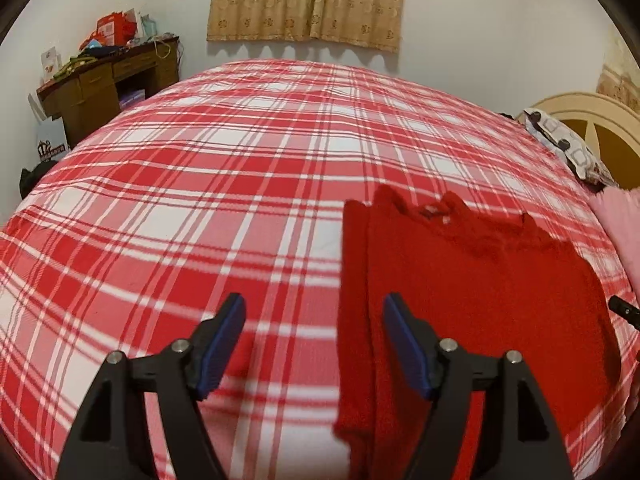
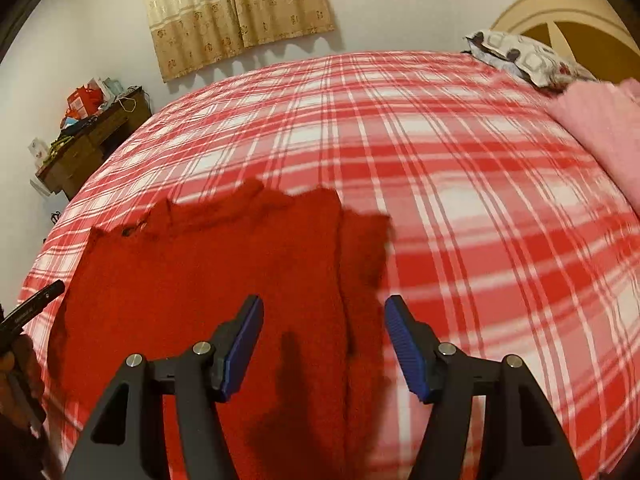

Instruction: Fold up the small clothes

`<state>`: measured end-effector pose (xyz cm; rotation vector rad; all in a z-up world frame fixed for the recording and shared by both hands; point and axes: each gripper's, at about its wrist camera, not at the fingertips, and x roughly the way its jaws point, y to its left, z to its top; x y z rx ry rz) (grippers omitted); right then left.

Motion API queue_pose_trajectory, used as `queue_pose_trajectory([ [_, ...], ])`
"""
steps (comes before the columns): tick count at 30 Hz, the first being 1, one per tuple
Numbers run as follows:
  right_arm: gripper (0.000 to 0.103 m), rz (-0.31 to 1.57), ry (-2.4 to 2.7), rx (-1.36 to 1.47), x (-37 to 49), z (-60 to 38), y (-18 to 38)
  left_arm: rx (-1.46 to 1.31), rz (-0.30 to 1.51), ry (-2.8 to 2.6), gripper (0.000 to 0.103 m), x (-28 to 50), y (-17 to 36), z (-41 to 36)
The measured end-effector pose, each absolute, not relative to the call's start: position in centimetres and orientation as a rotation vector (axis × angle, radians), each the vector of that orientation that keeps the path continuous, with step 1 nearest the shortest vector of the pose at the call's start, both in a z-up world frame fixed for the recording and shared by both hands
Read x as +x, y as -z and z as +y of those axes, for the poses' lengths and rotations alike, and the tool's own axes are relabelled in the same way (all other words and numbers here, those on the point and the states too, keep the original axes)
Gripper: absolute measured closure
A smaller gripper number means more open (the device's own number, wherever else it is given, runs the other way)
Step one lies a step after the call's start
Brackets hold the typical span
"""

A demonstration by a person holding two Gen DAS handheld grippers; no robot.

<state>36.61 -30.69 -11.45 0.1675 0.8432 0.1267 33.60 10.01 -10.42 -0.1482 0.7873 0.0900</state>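
Both wrist cameras look forward and down, from close above the plaid bed, toward the curtain wall, the left view from the left of the red sweater, the right view from its right, sharing these.

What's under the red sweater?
The red sweater lies flat on the checked bedsheet, which shows all around it. Its sleeves are tucked along its sides. Whatever sits beneath its middle is covered, so I cannot tell if anything else is there.
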Motion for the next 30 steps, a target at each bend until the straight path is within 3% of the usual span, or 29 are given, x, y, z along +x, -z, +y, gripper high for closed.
queue_pose_trajectory([
  [7, 0.039, 0.868, -0.168, 0.196, 32.2, -31.7, 12.2, -0.096, 0.765, -0.039, 0.025, 31.2, 10.5, 8.1],
  [11, 0.062, 0.897, -0.168, 0.158, 31.2, -31.1, 13.1, -0.054, 0.765, -0.042, 0.025, 31.0, 11.2, 7.2],
  [16, 0.080, 0.934, -0.176, 0.099, 30.2, -30.1, 14.4, -0.083, 0.786, -0.061, 0.023, 30.8, 12.1, 7.9],
  [25, 0.080, 0.907, -0.169, 0.079, 29.3, -29.7, 13.2, -0.121, 0.763, -0.048, 0.013, 29.2, 12.8, 8.8],
  [30, 0.070, 0.796, -0.182, 0.136, 32.4, -30.5, 9.3, -0.149, 0.768, -0.039, 0.011, 29.4, 13.0, 9.0],
])
